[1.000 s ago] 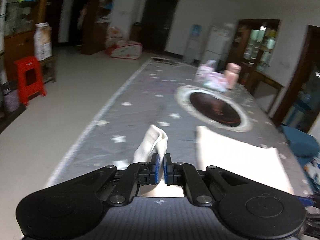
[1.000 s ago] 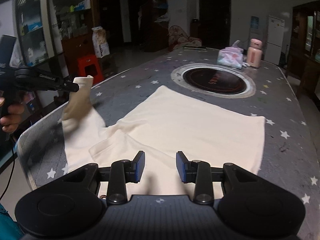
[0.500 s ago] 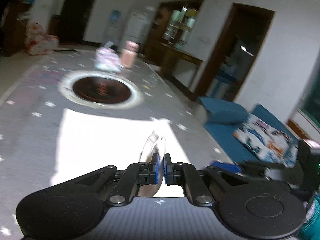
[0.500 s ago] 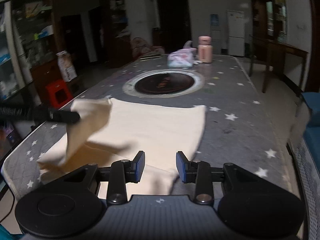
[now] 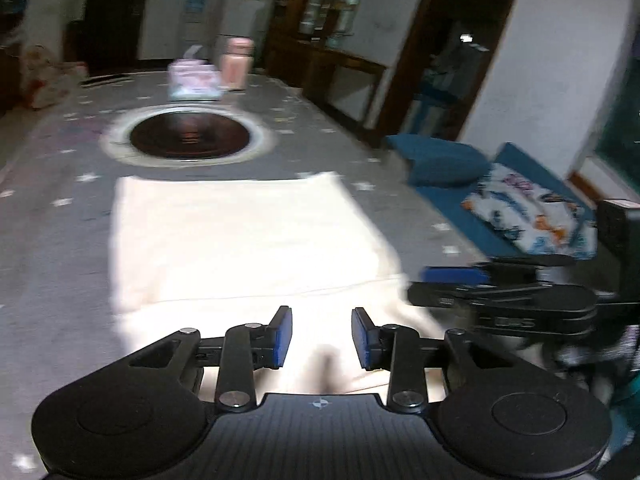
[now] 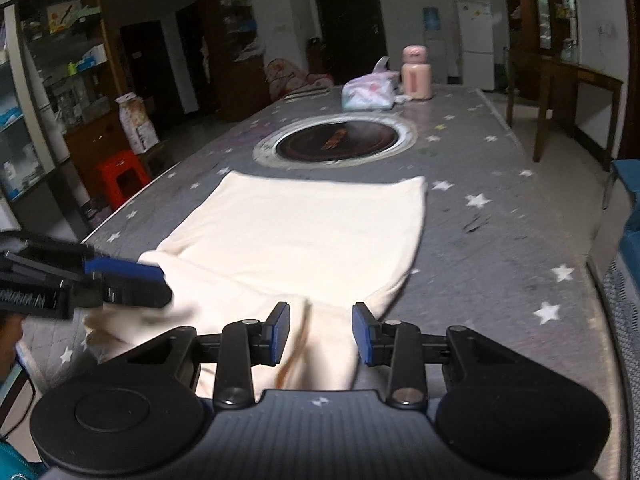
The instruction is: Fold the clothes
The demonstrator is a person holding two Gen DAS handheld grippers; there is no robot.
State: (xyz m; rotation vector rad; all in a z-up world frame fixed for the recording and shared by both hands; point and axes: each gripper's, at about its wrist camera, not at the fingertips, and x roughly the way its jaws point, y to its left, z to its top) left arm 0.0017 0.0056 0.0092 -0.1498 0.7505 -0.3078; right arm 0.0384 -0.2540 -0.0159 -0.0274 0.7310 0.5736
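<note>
A cream garment (image 6: 304, 236) lies flat across the middle of a grey, star-patterned table (image 6: 500, 240), just in front of a round dark inset burner (image 6: 338, 140). Its near part is folded over on itself at the lower centre of both views.

The left hand-held gripper (image 5: 321, 338) has just been opening; its blue pads stand apart above the cloth with nothing pinched between them. The right hand-held gripper (image 6: 320, 334) also has its pads apart, hovering over the garment's near edge without clamping it.

A sleeve fold looks just laid down. The next move probably calls for gripping another edge to fold again.

No writing is readable; the lettering on the other gripper's side is too blurred.
</note>
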